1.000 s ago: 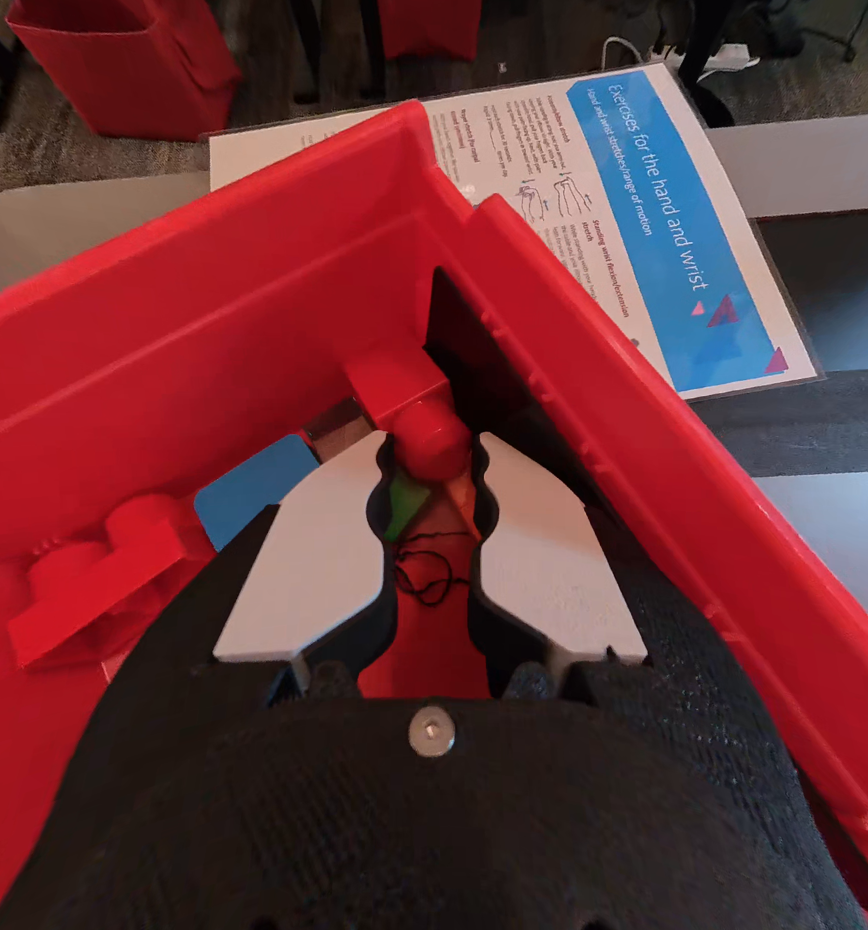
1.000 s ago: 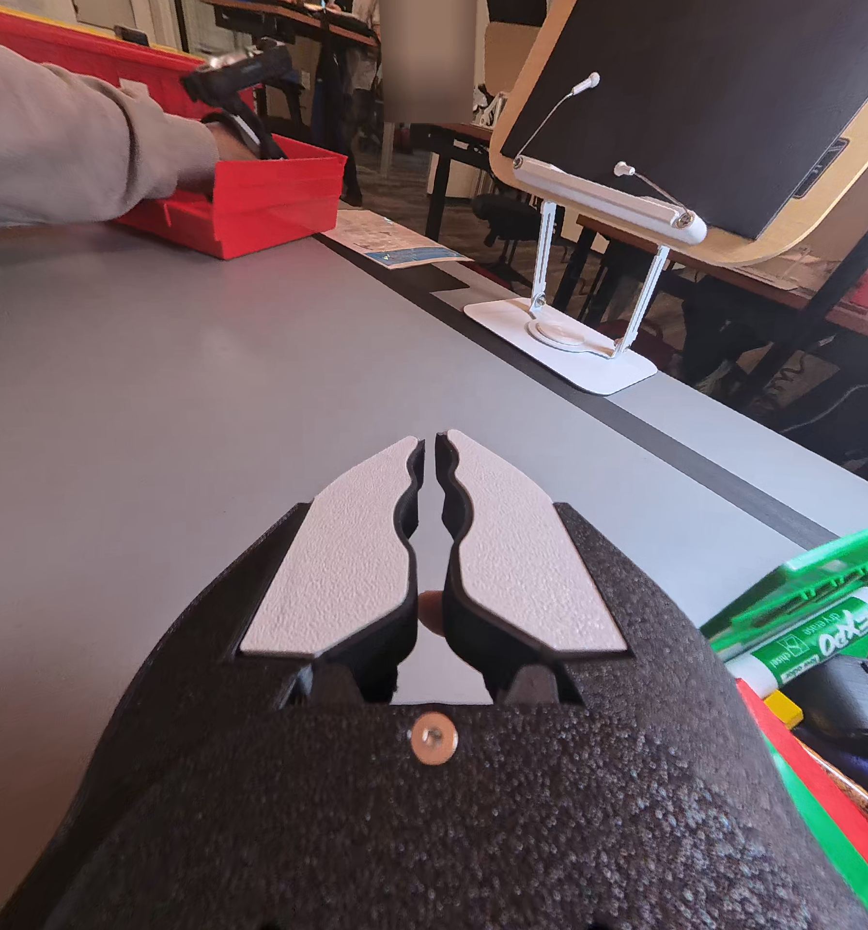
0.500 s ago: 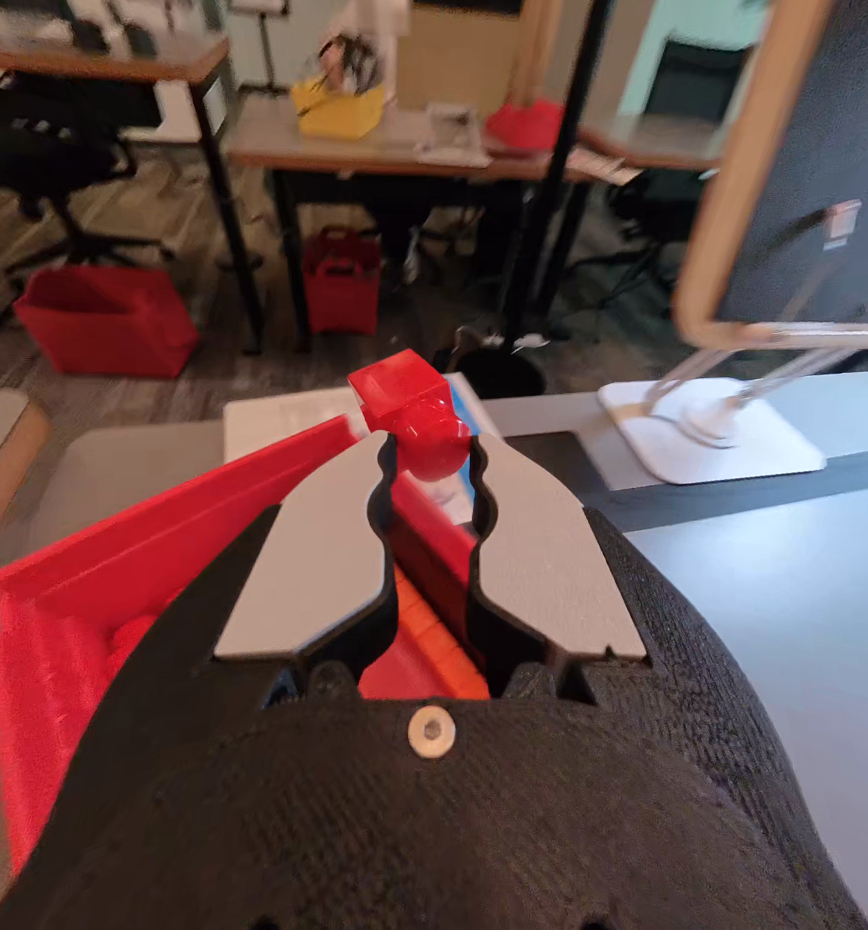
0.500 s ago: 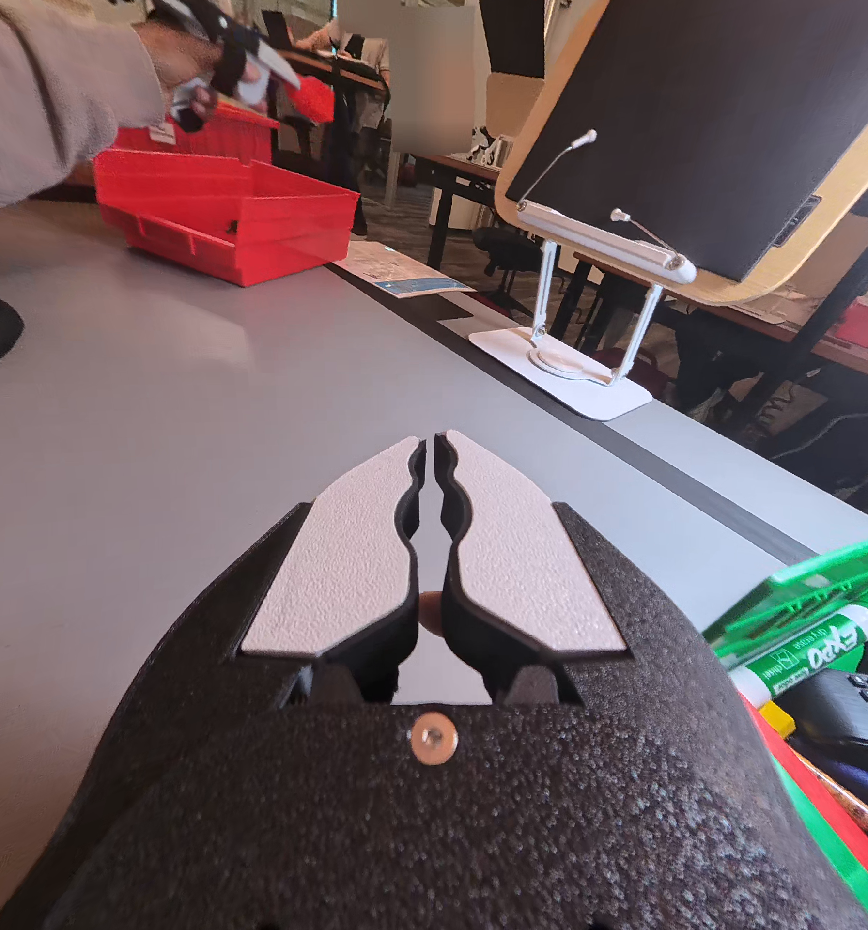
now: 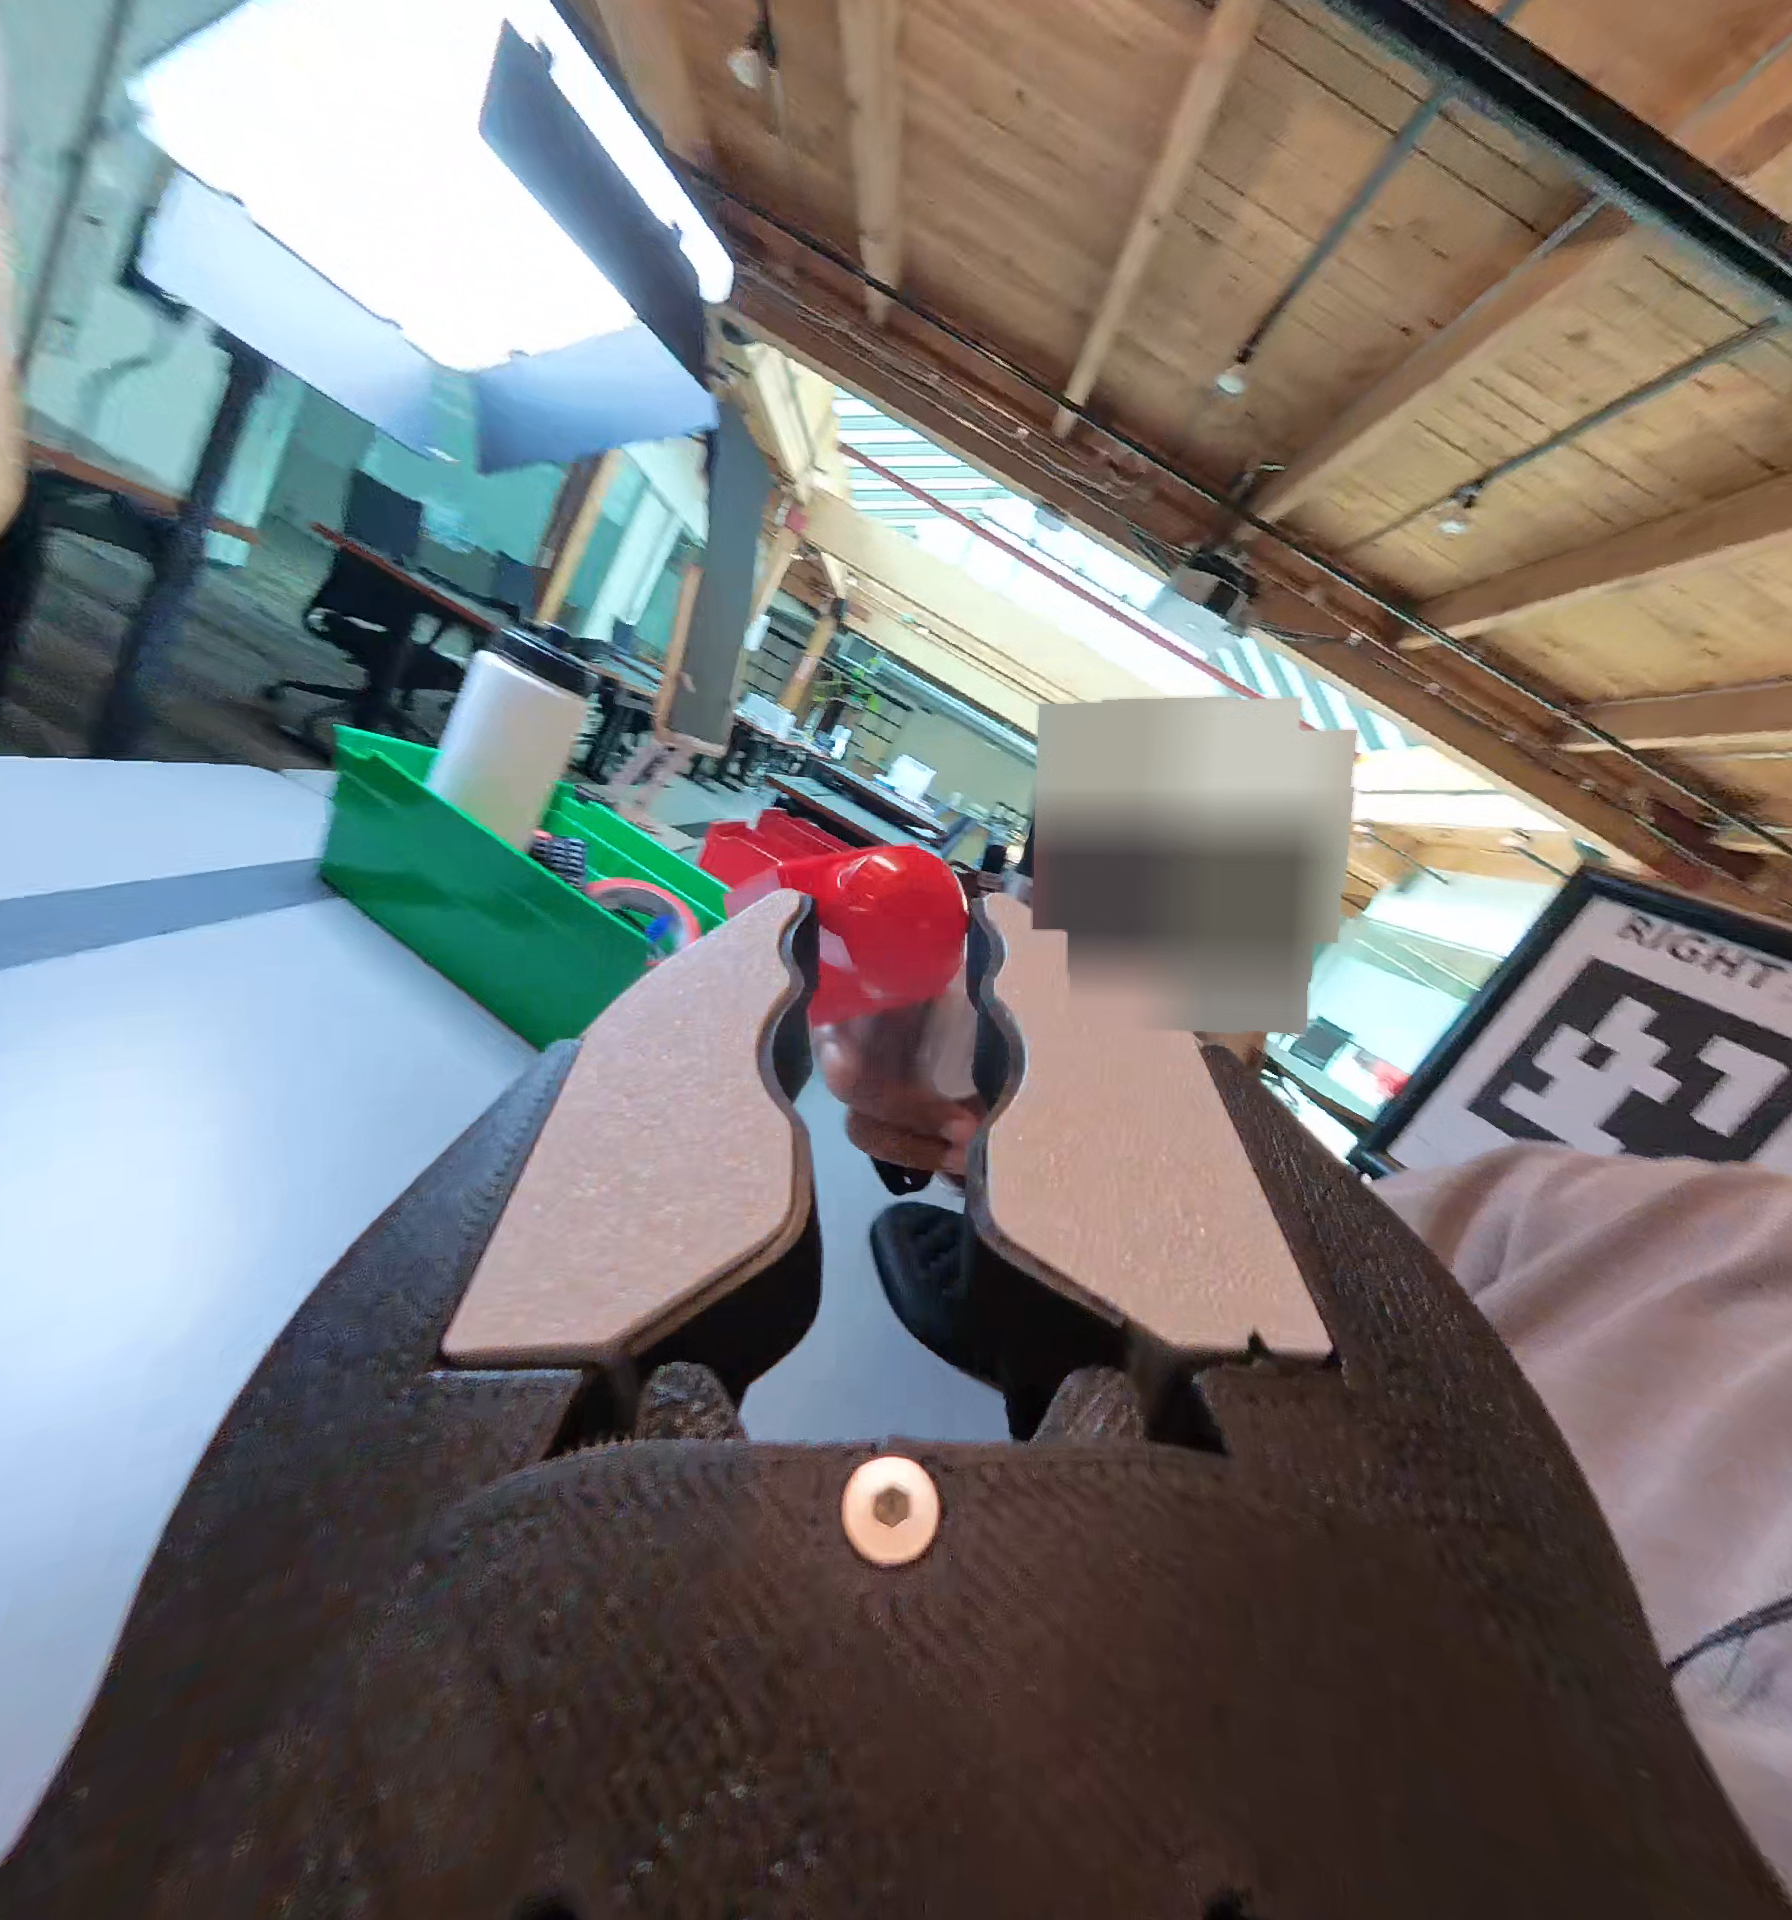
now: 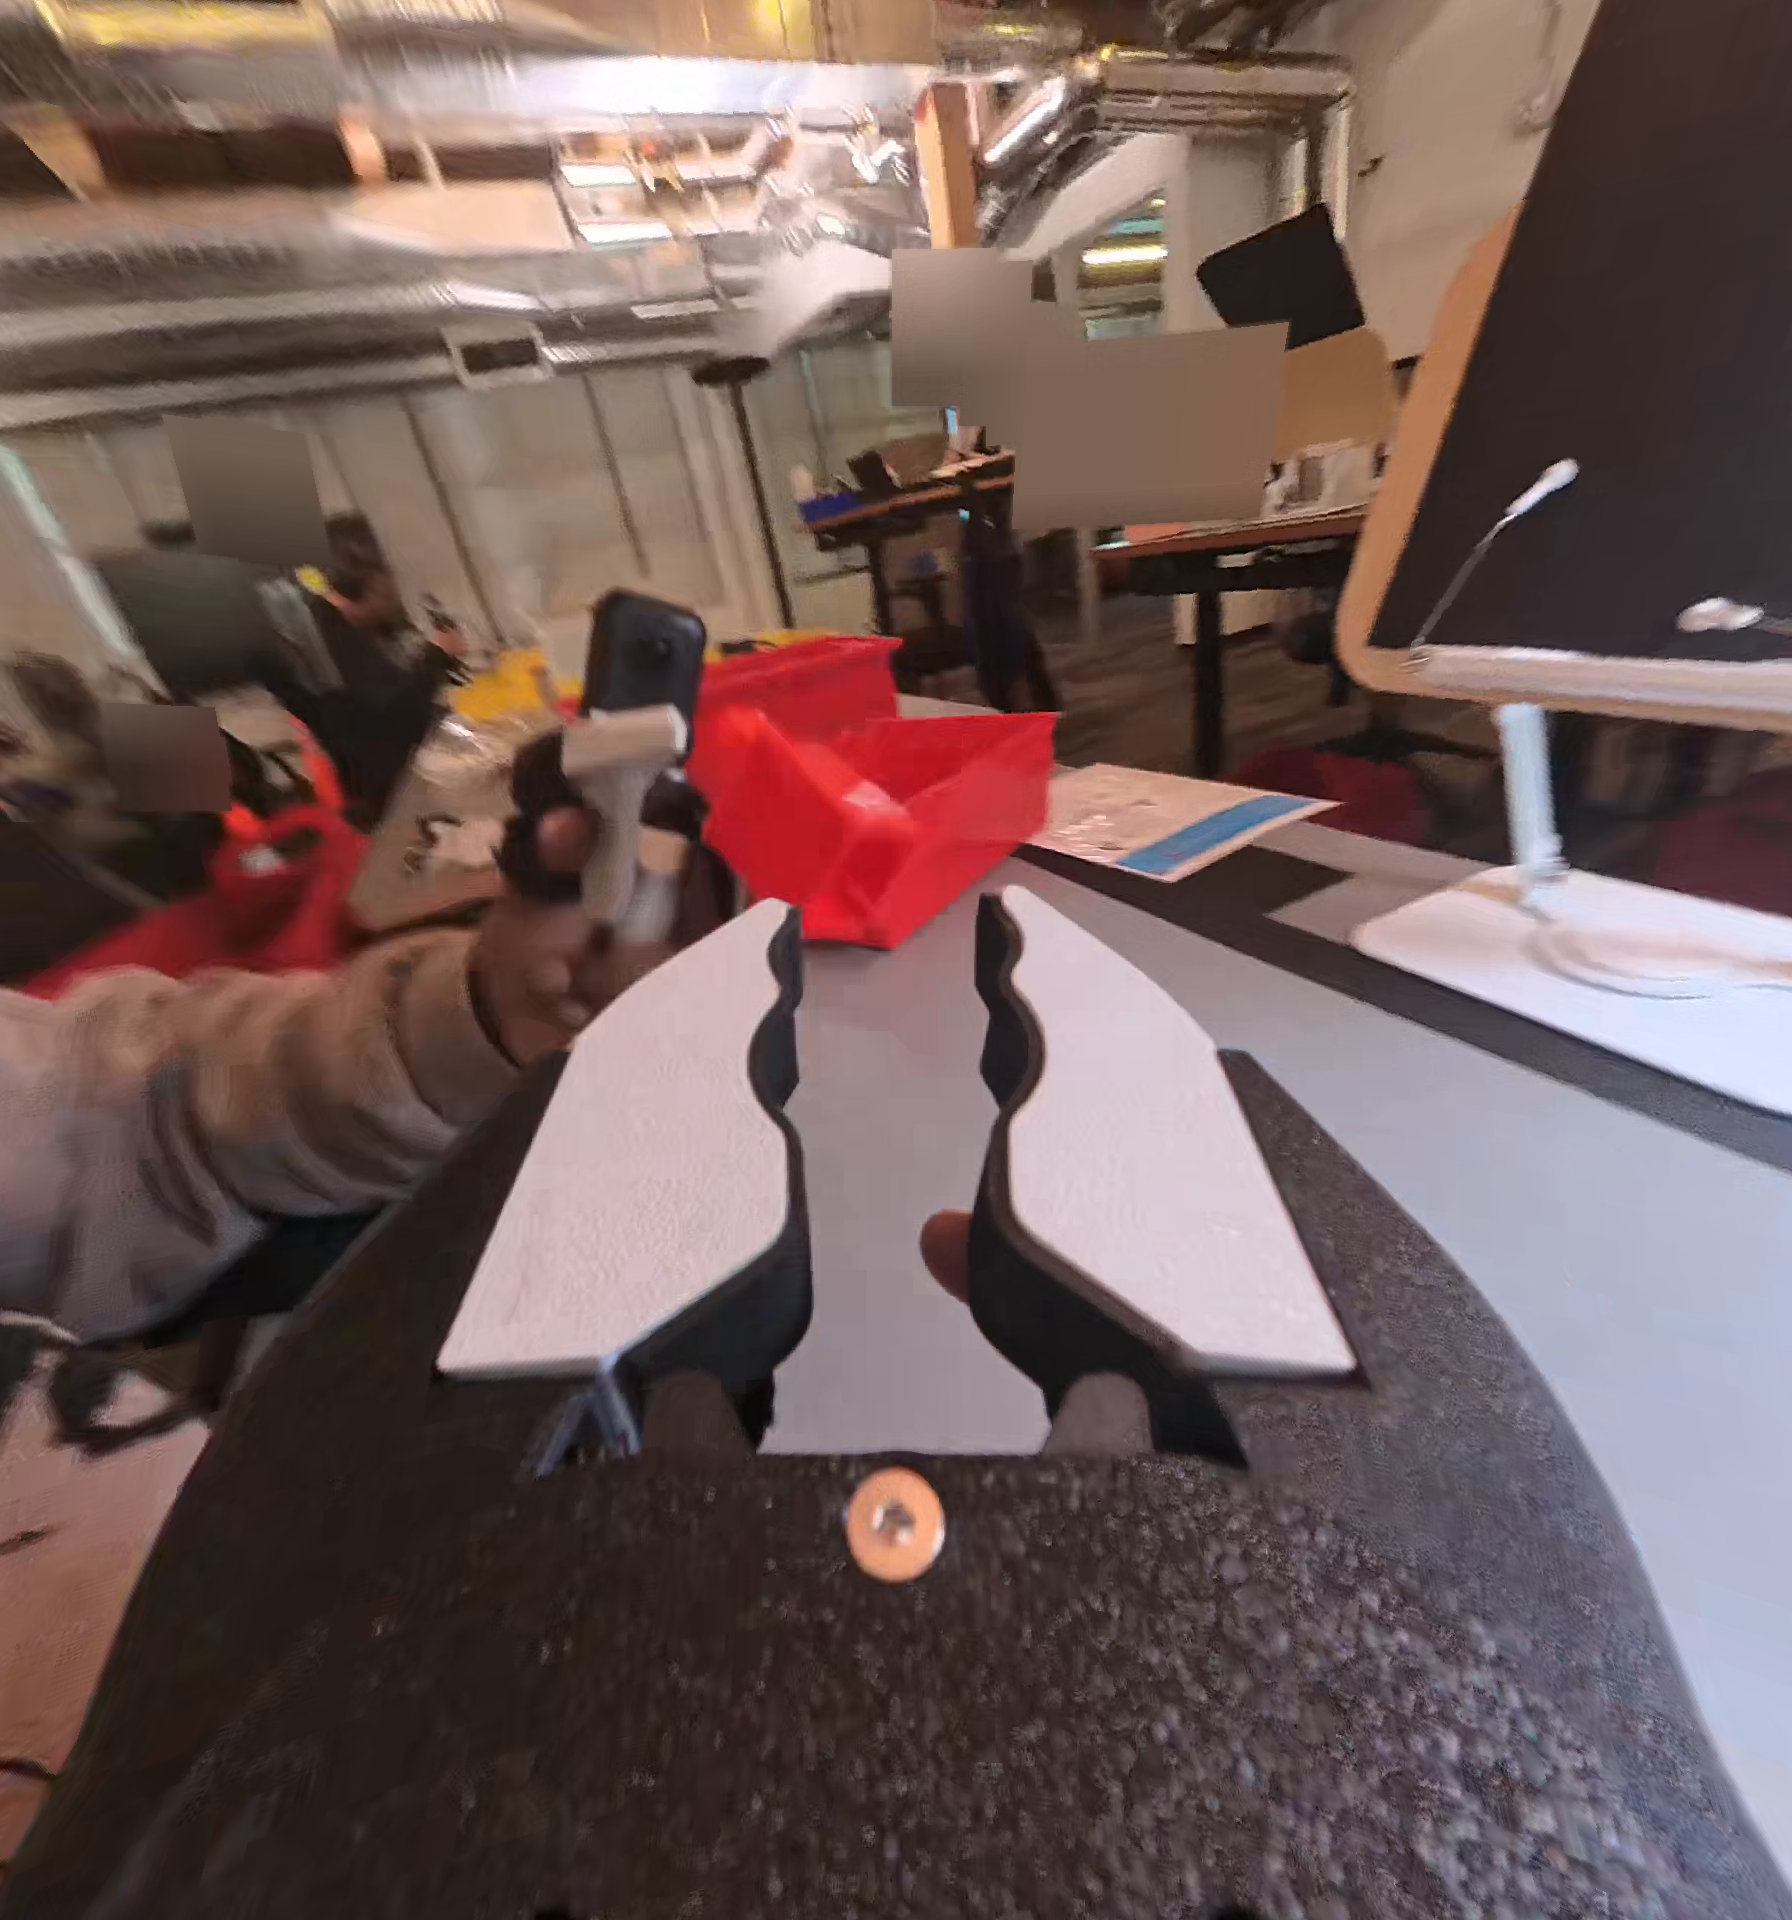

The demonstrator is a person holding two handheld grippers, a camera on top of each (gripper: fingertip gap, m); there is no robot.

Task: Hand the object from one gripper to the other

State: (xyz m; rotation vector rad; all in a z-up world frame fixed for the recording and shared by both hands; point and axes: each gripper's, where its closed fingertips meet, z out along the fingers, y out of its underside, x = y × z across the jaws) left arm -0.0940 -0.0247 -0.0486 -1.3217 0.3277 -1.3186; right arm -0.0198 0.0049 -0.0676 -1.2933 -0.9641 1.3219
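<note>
Left tool pinches a glossy, rounded red plastic piece; right tool gapes, empty.

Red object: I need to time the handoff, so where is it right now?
In the left wrist view the red object sits clamped at the tips of the left claw, lifted above the grey table, right of the green bin.

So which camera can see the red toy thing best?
The left wrist view. The red piece sits large and centred there, pinched between the left gripper fingertips. In the right wrist view, the left gripper is far off and blurred, and I can't pick the piece out; the right gripper is open and empty.
</note>
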